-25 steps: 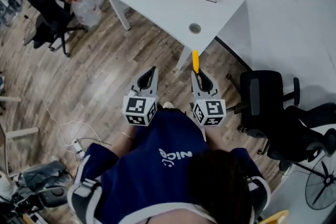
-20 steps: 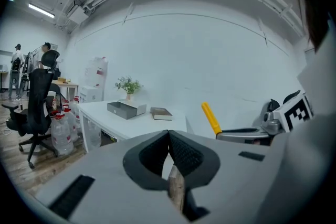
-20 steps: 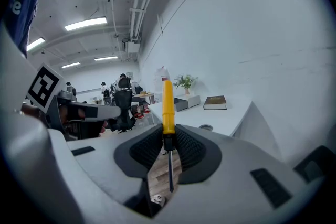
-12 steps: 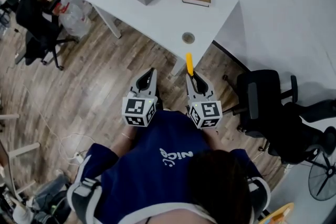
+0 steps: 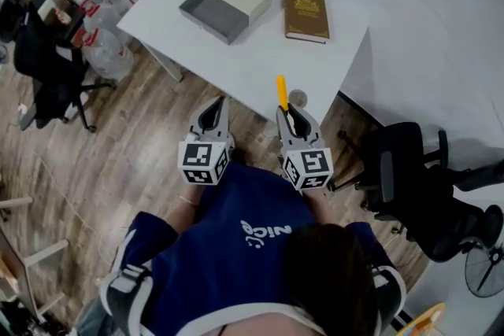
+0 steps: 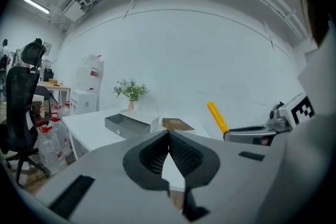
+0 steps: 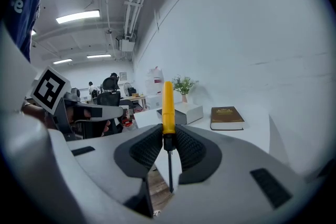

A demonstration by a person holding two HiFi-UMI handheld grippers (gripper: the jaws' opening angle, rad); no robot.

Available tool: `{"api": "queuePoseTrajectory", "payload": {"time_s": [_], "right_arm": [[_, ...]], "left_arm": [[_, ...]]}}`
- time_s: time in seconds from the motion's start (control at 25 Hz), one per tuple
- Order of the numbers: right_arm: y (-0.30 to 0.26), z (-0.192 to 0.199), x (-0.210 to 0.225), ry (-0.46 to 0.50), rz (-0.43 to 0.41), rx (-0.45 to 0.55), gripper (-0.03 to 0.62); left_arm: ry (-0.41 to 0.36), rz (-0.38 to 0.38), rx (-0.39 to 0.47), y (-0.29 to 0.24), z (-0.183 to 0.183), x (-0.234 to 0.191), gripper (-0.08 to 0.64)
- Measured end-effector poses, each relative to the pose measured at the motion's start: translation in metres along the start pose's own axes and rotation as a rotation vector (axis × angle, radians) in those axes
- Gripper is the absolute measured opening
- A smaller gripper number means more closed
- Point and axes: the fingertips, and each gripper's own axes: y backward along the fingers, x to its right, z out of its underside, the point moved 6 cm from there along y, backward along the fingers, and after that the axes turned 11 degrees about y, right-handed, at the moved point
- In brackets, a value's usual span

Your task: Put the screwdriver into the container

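Head view shows the right gripper (image 5: 288,114) clamped on a yellow-handled screwdriver with a thin dark shaft (image 5: 281,92). It is held in the air by the near edge of the white table (image 5: 252,63). The left gripper (image 5: 214,111) is pressed together, empty. The grey-and-white open box container (image 5: 226,4) sits farther back on the table, beside a brown book (image 5: 305,12).

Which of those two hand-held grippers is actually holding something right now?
The right gripper: a yellow-handled screwdriver is pinched between its fingers, handle pointing toward the table. The left gripper has its fingers closed together on nothing.
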Motion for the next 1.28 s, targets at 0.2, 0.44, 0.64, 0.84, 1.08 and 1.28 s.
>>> {"api": "queuePoseTrajectory", "payload": {"time_s": [0.2,0.44,0.64,0.84,1.08,1.28], "right_arm": [[-0.062,-0.02,-0.007,0.0,0.006,-0.005,0.092],[-0.123,-0.036,-0.011,0.007,0.02,0.006,0.092],[-0.147,-0.046,-0.005,0.027,0.002,0.007,0.092],[-0.16,-0.056,0.014,0.001,-0.024,0.018,0.092],[-0.175,-0.077,0.033,0.042,-0.084,0.03,0.092],[-0.2,-0.095,0.043,0.07,-0.149,0.044,0.092]], "left_arm": [[-0.012,0.01,-0.001,-0.035,-0.034,-0.052,0.017],[-0.03,0.031,0.008,-0.066,-0.061,-0.093,0.017],[-0.008,0.013,0.023,-0.081,-0.071,-0.107,0.017],[0.008,0.005,0.008,-0.099,-0.074,-0.102,0.017],[-0.008,-0.025,0.0,-0.104,-0.082,-0.102,0.017],[0.008,-0.046,0.046,-0.101,-0.085,-0.105,0.017]]}}
